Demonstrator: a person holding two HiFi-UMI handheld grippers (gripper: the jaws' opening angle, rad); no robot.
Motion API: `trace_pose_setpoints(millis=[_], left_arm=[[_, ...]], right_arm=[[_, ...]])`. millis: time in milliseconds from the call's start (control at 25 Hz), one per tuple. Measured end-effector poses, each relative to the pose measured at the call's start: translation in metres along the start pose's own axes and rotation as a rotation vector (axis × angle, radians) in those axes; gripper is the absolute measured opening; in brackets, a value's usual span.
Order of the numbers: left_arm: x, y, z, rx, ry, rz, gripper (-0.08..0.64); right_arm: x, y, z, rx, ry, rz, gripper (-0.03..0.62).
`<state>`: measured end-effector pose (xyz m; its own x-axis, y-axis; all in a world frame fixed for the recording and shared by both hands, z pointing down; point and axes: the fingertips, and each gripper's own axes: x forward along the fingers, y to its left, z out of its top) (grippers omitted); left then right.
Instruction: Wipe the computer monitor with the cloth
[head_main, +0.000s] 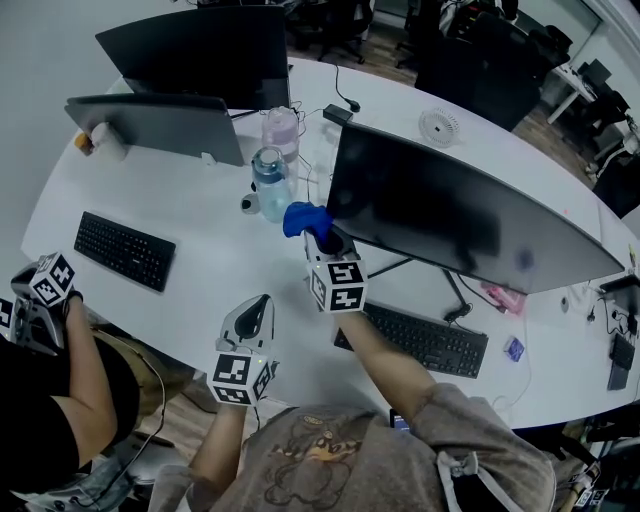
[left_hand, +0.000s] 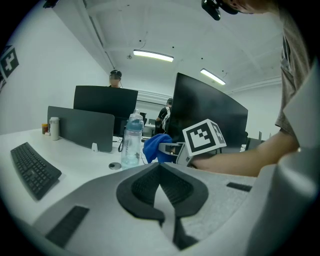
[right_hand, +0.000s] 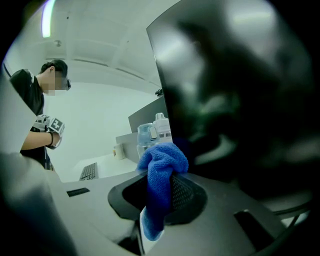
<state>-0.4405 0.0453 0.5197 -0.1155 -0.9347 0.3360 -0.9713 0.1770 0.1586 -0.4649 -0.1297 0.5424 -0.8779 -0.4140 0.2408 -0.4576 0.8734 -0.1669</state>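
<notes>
In the right gripper view the monitor (right_hand: 235, 100) is a dark blur cut off at the right edge, and just left of it the lower end of the cloth (right_hand: 161, 160) vanishes between the jaws of the right gripper (right_hand: 162, 192).

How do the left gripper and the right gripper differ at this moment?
The right gripper is shut on the blue cloth; the left gripper is shut with nothing between its jaws. The right gripper is at the left edge of the monitor; the left gripper is back by the near edge of the table. Both are shut.
</notes>
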Motion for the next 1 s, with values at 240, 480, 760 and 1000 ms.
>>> trace_pose_setpoints(millis=[240, 480, 760, 1000], left_arm=[[-0.002, -0.01, 0.005, 0.008, -0.022, -0.02, 0.006], [-0.008, -0.015, 0.008, 0.014, -0.038, -0.025, 0.005], [-0.013, -0.019, 0.012, 0.023, -0.053, -0.024, 0.005], [-0.016, -0.024, 0.015, 0.033, -0.068, -0.033, 0.005]], right_arm=[[-0.013, 0.001, 0.023, -0.015, -0.042, -0.015, 0.063], [-0.019, 0.001, 0.04, -0.015, -0.073, -0.028, 0.063], [-0.026, 0.005, 0.065, -0.033, -0.116, -0.03, 0.063], [-0.034, 0.008, 0.091, -0.059, -0.158, -0.032, 0.063]])
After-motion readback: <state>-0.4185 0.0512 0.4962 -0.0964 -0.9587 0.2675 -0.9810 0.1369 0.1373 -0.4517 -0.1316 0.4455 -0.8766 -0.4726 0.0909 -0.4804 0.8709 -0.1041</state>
